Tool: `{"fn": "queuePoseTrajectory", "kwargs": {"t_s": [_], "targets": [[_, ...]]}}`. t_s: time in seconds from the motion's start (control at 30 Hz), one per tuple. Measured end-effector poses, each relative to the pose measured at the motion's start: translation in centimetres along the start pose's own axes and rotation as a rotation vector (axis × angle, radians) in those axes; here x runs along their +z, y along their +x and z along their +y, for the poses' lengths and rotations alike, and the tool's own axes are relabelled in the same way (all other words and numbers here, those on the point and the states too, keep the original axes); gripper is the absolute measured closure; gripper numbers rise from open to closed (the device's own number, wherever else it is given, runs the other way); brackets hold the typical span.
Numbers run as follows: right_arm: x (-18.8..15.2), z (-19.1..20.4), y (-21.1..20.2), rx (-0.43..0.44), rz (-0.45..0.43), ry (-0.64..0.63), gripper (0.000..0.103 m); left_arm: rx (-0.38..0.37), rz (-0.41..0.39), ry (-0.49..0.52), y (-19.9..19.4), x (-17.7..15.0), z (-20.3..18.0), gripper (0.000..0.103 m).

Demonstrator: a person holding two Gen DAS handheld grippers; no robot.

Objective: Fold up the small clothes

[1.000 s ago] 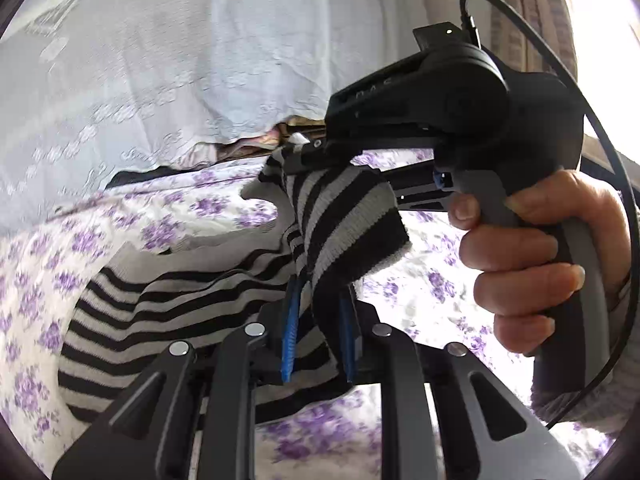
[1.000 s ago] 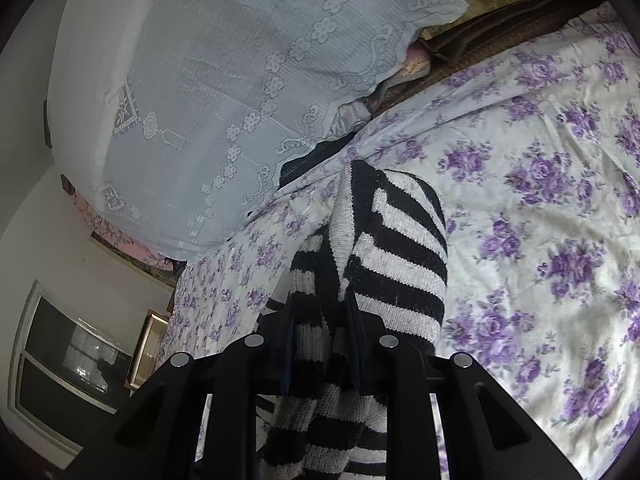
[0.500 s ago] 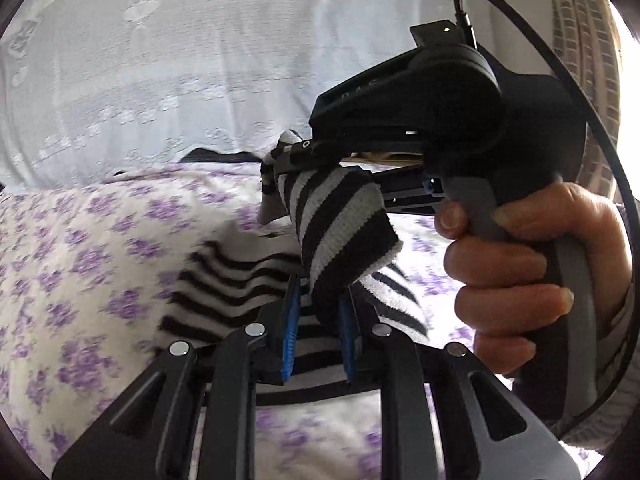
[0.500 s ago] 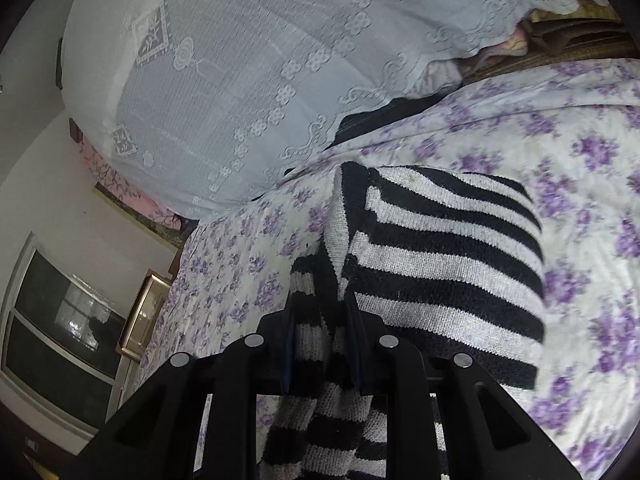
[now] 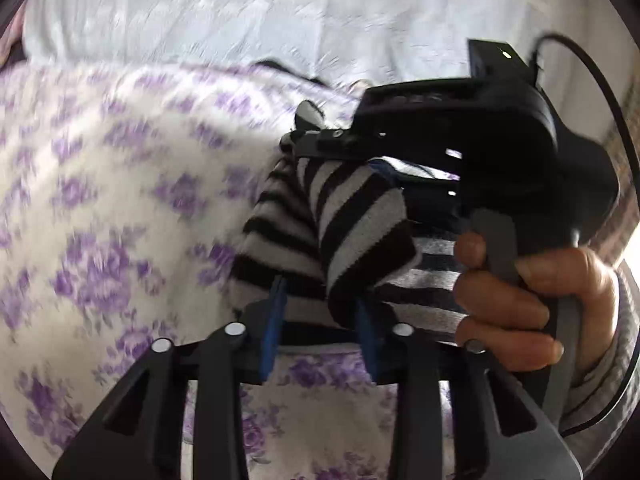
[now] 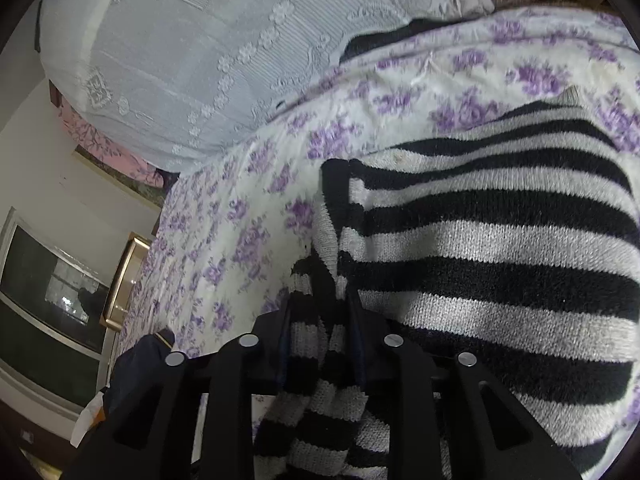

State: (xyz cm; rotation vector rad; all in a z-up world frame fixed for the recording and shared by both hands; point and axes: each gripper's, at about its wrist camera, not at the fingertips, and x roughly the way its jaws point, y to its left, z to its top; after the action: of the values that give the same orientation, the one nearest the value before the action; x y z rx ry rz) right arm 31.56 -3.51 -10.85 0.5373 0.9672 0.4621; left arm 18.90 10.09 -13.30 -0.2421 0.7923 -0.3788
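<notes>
Garment: one black-and-grey striped knit sweater, held by both grippers over a white bedsheet printed with purple flowers.

Left gripper: jaws partly closed, blue pads pressing a bunched fold of the sweater from either side. The knit rises ahead of the jaws and reaches up to the right gripper, seen here from outside with its black body just ahead and to the right. A hand grips its grey handle to the right of the jaws; a black cable loops from its top. Floral bedsheet lies left of and beneath the jaws, blurred.

Right gripper: jaws drawn in close on a narrow rolled strip of the sweater, which passes between the fingers and hangs down behind them. Main body of the garment spreads right of and ahead of the jaws, lying on the sheet with stripes running roughly crosswise.

Surroundings, right wrist view: pale lace cover over a heap ahead of and above the jaws; a dark cloth edge showing where lace meets sheet; dark-screened television and a gilt frame far left of the jaws; a dark bundle just left of the fingers, identity unclear.
</notes>
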Motion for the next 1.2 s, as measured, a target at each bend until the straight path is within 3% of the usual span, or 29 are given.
{"fn": "queuePoseTrajectory", "kwargs": {"t_s": [0.03,0.17,0.3,0.4,0.53,0.6,0.63,0.67,0.73,0.77,0.9,0.97,1.07,1.17,1.2], "targets": [[0.0,0.0,0.2,0.002,0.005,-0.006,0.075,0.005,0.007,-0.013,0.2,-0.1,0.3,0.061],[0.0,0.1,-0.4,0.032,0.011,-0.018,0.068,0.005,0.007,-0.018,0.1,-0.3,0.5,0.058],[0.1,-0.4,-4.0,0.099,-0.064,0.008,0.068,0.01,-0.056,-0.043,-1.9,0.0,0.8,0.057],[0.5,-0.4,-6.7,-0.011,-0.143,-0.071,0.068,-0.015,-0.107,-0.071,-3.9,0.5,1.1,0.055],[0.3,-0.8,-6.8,-0.139,-0.145,-0.134,0.074,0.055,-0.153,-0.011,-4.9,0.4,0.0,0.052],[-0.5,-1.6,-5.6,-0.194,-0.093,-0.155,0.076,0.116,-0.125,-0.02,-4.3,0.4,0.2,0.037],[-1.3,-2.3,-4.5,-0.227,-0.052,-0.175,0.078,0.159,-0.094,-0.031,-3.6,0.2,0.7,0.023],[-1.8,-2.5,-3.8,-0.25,-0.039,-0.2,0.078,0.193,-0.046,-0.042,-2.4,0.3,1.6,0.021],[-2.7,-2.4,-3.4,-0.277,-0.07,-0.261,0.078,0.183,0.062,-0.106,0.2,-0.3,3.3,0.019],[-2.7,-2.2,-3.3,-0.291,-0.071,-0.271,0.077,0.163,0.06,-0.136,0.3,-0.4,3.8,0.019],[-1.9,-2.0,-3.5,-0.289,-0.032,-0.253,0.077,0.182,0.012,-0.093,-1.0,-0.1,2.7,0.022],[-1.3,-1.6,-4.6,-0.277,-0.06,-0.245,0.077,0.145,-0.034,-0.076,-2.4,0.3,1.8,0.025],[-0.1,-0.3,-5.5,-0.274,-0.115,-0.268,0.077,0.172,-0.136,-0.032,-4.3,1.4,0.7,0.025],[1.6,0.5,-3.5,-0.285,-0.075,-0.267,0.077,0.184,-0.117,-0.034,-2.8,2.6,0.8,0.025],[1.8,0.5,-2.5,-0.296,-0.054,-0.262,0.077,0.174,-0.061,-0.045,-1.3,2.5,1.3,0.024]]}}
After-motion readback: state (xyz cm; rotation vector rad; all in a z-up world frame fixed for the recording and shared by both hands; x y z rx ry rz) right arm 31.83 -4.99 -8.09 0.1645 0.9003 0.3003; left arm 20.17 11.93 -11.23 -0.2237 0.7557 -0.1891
